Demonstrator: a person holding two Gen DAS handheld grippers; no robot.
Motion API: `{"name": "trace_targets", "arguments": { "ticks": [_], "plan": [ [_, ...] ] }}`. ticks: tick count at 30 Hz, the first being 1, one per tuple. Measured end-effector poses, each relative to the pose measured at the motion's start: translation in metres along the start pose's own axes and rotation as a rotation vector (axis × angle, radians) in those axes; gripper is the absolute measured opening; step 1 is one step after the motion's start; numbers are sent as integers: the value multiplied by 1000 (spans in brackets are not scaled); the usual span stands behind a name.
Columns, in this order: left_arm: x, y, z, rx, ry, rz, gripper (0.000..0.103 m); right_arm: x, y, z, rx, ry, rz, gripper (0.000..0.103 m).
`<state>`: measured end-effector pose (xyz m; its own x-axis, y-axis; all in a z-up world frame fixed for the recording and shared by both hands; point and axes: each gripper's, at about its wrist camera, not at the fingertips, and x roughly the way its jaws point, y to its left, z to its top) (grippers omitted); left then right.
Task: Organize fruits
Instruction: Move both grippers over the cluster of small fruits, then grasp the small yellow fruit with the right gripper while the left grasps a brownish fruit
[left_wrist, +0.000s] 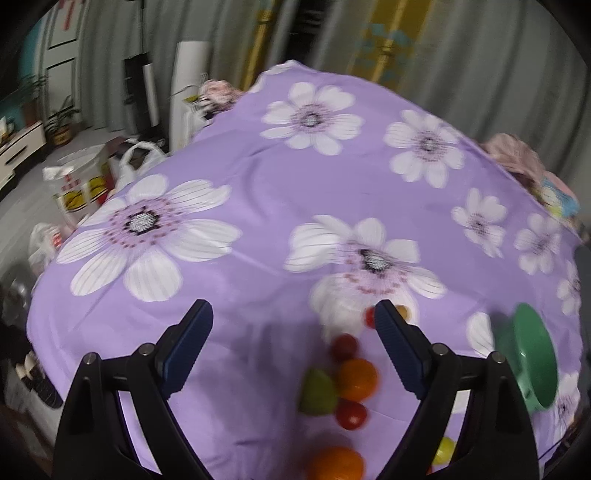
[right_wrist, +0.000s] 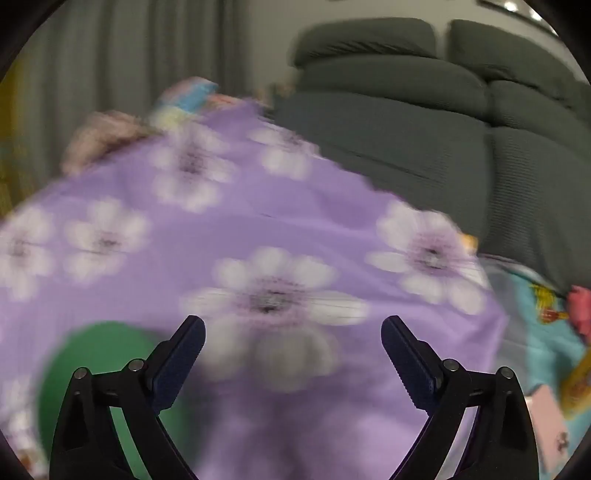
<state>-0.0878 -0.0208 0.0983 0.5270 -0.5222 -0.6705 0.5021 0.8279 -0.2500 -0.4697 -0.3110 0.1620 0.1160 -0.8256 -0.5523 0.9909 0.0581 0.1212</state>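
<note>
In the left wrist view several fruits lie in a loose row on the purple flowered cloth (left_wrist: 258, 177): an orange (left_wrist: 356, 374), a green pear-like fruit (left_wrist: 317, 393), a red fruit (left_wrist: 351, 414), another red one (left_wrist: 344, 346), and a second orange (left_wrist: 336, 463) at the bottom edge. A green bowl (left_wrist: 532, 362) stands at the right. My left gripper (left_wrist: 293, 314) hovers open above the cloth, nothing between its fingers. In the blurred right wrist view my right gripper (right_wrist: 293, 328) is open over the cloth, with the green bowl (right_wrist: 96, 354) low left behind its left finger.
A dark grey sofa (right_wrist: 424, 122) runs behind the table's right side. Bags and boxes (left_wrist: 85, 184) crowd the floor past the cloth's left edge. A colourful patterned cloth (right_wrist: 546, 332) shows at the right edge. A small yellow-green fruit (left_wrist: 445, 448) lies behind the left gripper's right finger.
</note>
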Motion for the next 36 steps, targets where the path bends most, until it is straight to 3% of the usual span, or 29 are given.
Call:
{"name": "trace_targets", "arguments": {
  "ticks": [4, 7, 10, 12, 15, 17, 19, 21, 24, 25, 27, 29, 32, 36],
  "plan": [
    [-9, -7, -8, 21, 15, -83, 87, -23, 53, -3, -50, 55, 357, 96],
    [-3, -16, -11, 35, 52, -124, 80, -31, 98, -23, -142, 123, 542, 96],
    [3, -22, -13, 54, 75, -120, 71, -40, 136, -49, -220, 178, 649, 96],
    [7, -24, -13, 48, 104, -149, 64, -44, 163, -66, -265, 202, 703, 90],
    [12, -32, -8, 51, 146, -188, 61, -51, 189, -89, -358, 241, 717, 81],
    [15, -45, 1, 94, 153, -181, 60, -50, 203, -90, -397, 286, 738, 65],
    [20, -59, 16, 137, 163, -187, 60, -48, 214, -82, -405, 336, 771, 60],
    [29, -68, 29, 143, 180, -182, 58, -41, 229, -84, -431, 389, 809, 60],
    [46, -75, 36, 110, 217, -185, 49, -29, 248, -94, -480, 435, 787, 59],
    [50, -74, 31, 87, 236, -207, 45, -27, 246, -102, -499, 428, 790, 59],
    [61, -74, 19, 57, 283, -320, 38, -18, 242, -116, -516, 461, 820, 59],
    [69, -77, 13, 75, 328, -283, 28, -6, 240, -129, -526, 538, 796, 54],
    [63, -80, 14, 94, 272, -234, 27, -3, 242, -136, -554, 555, 786, 48],
    [72, -76, 10, 102, 311, -236, 27, 1, 252, -145, -562, 622, 807, 48]
  ]
}}
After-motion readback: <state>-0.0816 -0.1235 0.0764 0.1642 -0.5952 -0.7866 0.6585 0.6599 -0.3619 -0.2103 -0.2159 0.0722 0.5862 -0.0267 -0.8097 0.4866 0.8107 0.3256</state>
